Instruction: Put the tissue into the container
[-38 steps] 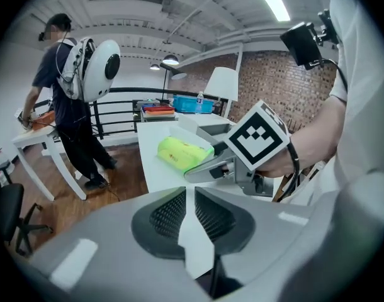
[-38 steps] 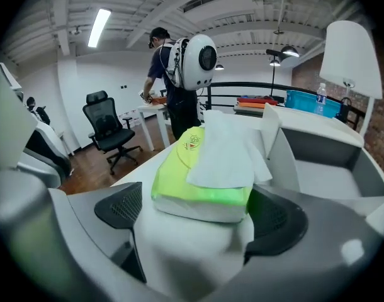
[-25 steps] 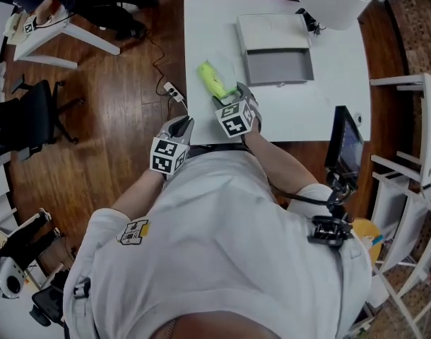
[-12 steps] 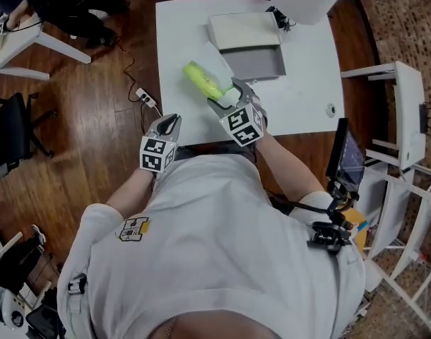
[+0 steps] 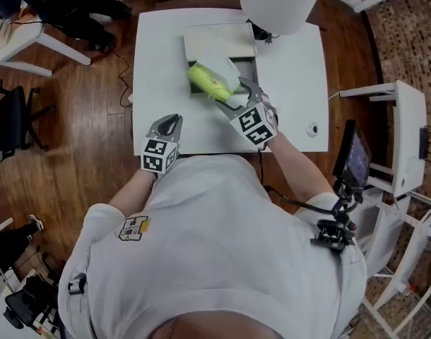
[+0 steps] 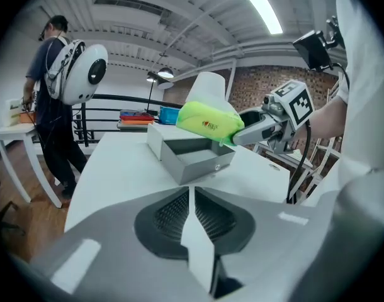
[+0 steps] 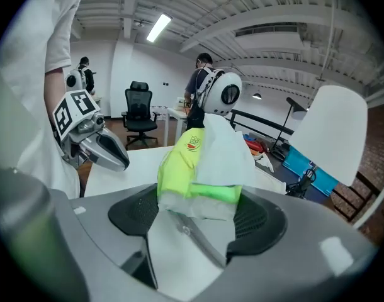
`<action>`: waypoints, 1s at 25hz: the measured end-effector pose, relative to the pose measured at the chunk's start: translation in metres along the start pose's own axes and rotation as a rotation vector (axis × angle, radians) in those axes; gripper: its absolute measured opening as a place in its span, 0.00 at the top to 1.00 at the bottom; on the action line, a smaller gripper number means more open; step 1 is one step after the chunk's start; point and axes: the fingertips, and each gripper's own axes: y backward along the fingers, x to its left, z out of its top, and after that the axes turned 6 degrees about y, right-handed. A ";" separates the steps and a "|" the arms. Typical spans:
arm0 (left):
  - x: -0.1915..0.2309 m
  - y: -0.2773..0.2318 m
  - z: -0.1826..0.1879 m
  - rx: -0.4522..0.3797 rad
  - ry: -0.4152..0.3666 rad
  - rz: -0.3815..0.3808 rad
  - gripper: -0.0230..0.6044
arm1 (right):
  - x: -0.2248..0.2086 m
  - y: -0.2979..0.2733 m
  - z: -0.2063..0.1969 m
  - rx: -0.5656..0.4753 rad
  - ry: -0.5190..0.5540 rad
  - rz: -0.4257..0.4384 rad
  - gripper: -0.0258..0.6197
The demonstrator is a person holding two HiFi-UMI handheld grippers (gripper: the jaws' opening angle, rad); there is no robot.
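Tissue pack point(image 5: 208, 82) in right gripper point(image 5: 229, 97), now above container point(image 5: 214, 42), previously beside it.

tissue pack point(image 5: 208, 82): glossy plastic | container point(image 6: 193, 163): matt, perhaps metal | floor point(image 5: 74, 126): wood

The container point(image 5: 217, 42) sat toward the far side of the counter point(image 5: 159, 76), with the lamp point(image 5: 279, 2) just behind it to the right. The tissue pack point(image 5: 210, 82) hung over the container's near left corner, its near end between the jaws of the right claw point(image 5: 229, 99). The left claw point(image 5: 169, 122) was at the counter's near edge, left of the right one and well apart from the container. An office chair point(image 5: 18, 119) stood off to the counter's left.
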 end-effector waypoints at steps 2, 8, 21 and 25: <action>-0.011 -0.007 0.001 -0.002 0.005 0.016 0.94 | -0.013 0.006 -0.008 -0.010 0.033 0.028 0.43; -0.032 -0.024 0.003 0.002 0.017 0.056 0.94 | -0.056 0.021 -0.024 -0.037 0.173 0.132 0.43; -0.029 -0.020 -0.012 0.061 0.050 0.133 0.94 | -0.063 -0.013 -0.056 0.028 0.617 0.483 0.43; -0.036 -0.013 -0.015 0.061 0.052 0.156 0.94 | -0.056 -0.021 -0.069 0.067 0.695 0.531 0.43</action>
